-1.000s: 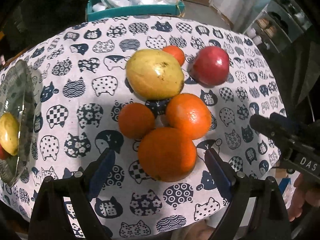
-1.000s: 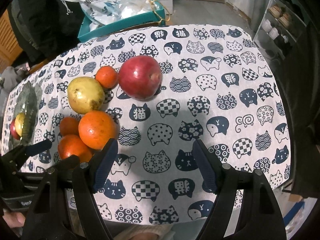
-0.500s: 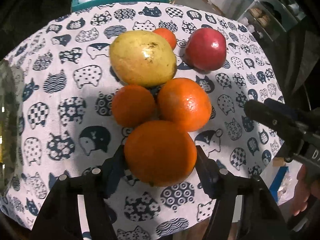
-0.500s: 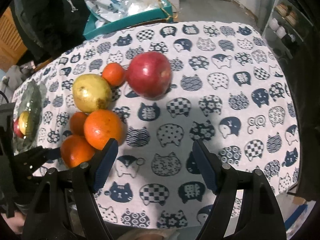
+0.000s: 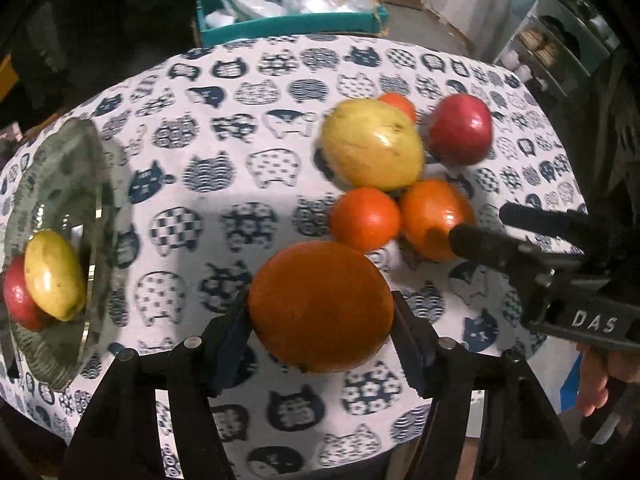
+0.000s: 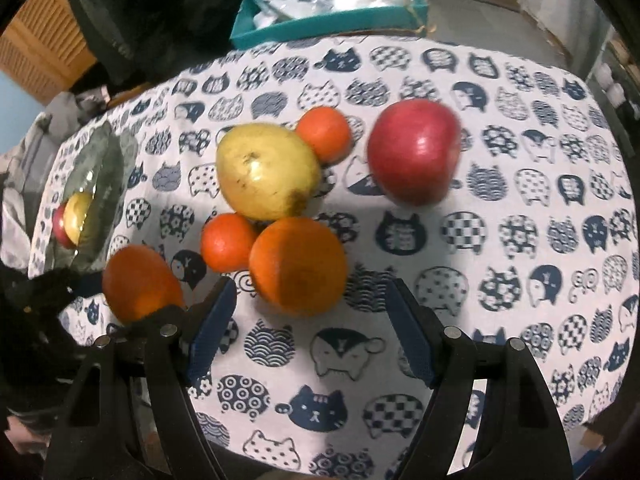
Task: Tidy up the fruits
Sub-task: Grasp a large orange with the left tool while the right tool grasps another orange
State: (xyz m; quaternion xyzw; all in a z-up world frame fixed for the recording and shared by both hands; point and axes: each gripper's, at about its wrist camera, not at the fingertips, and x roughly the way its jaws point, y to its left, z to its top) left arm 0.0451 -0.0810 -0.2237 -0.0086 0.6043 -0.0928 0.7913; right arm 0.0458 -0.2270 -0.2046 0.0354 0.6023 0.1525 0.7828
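Left gripper [image 5: 320, 316] fingers clamp a big orange [image 5: 320, 306]; right gripper [image 6: 308, 320] fingers open, another orange [image 6: 298, 266] just ahead. Glass bowl [image 5: 92, 184] w/ two fruits already; approx five still on table [image 6: 520, 320].

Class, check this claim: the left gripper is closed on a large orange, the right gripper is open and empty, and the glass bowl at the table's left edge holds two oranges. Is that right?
Not quite. The glass bowl holds a yellow fruit and a red fruit, not two oranges; the left wrist view shows this. The rest stands: the left gripper grips the large orange, and the right gripper is open and empty.
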